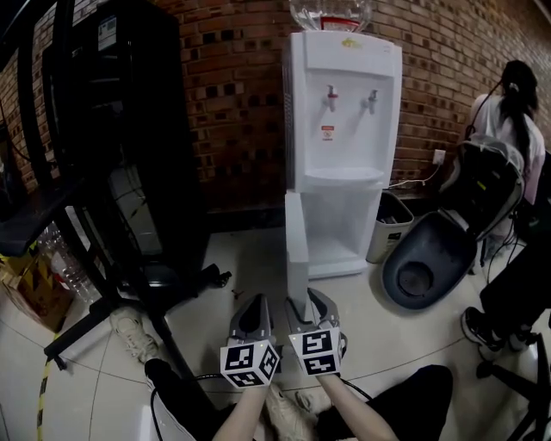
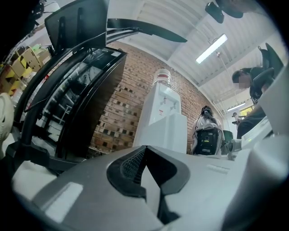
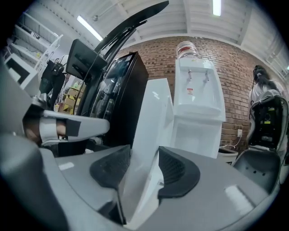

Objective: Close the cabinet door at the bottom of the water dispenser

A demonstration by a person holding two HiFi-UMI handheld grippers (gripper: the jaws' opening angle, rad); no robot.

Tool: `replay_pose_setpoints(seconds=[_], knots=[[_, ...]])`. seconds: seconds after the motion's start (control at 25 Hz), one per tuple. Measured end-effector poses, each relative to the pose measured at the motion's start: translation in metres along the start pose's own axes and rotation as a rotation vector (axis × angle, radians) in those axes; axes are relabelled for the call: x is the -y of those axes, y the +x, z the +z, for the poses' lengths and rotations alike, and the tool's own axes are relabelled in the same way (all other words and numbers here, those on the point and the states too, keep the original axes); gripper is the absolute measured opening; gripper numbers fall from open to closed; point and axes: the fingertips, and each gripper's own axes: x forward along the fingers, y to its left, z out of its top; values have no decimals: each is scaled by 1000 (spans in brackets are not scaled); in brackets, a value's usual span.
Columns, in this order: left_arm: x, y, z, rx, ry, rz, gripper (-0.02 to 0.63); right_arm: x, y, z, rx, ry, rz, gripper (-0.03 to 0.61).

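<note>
Looking down through the head view, I take the water dispenser (image 1: 344, 103) as my landmark; it stands against the brick wall (image 1: 232, 77) with a water bottle (image 1: 331, 13) on top. The cabinet door (image 1: 296, 250) at the foot of the dispenser is open. It hangs from the dispenser's left side as I see it and is swung out towards me, nearly edge-on, so the lower compartment (image 1: 349, 228) shows beside it.

My right gripper (image 1: 307, 303) is straight out in front of the dispenser, at the door's free edge. In the right gripper view the white panel runs up between the two dark pads of that gripper (image 3: 144, 155), one pad lying on each face. The jaws are about half spread (no wider than the door is thick) and clamped on the cabinet door.

My left gripper (image 1: 256, 301) sits just beside the right one, on the side of the door away from the compartment. Its own view shows the left gripper (image 2: 145, 148) closed tip to tip, with nothing in it.

To the left of the dispenser stands a black cabinet (image 1: 129, 129). Just to its right is a grey bin (image 1: 392, 228), and farther right a person (image 1: 508, 121) sits facing the wall
</note>
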Motion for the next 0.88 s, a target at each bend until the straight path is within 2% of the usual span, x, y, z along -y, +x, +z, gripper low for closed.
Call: replay_pose_setpoints(seconds=[0.16, 0.88], knots=[[2, 1, -3, -10, 33, 4, 14, 15, -9, -4, -9, 1, -39, 193], [0, 8, -24, -60, 56, 20, 14, 87, -29, -21, -61, 41, -164, 184]])
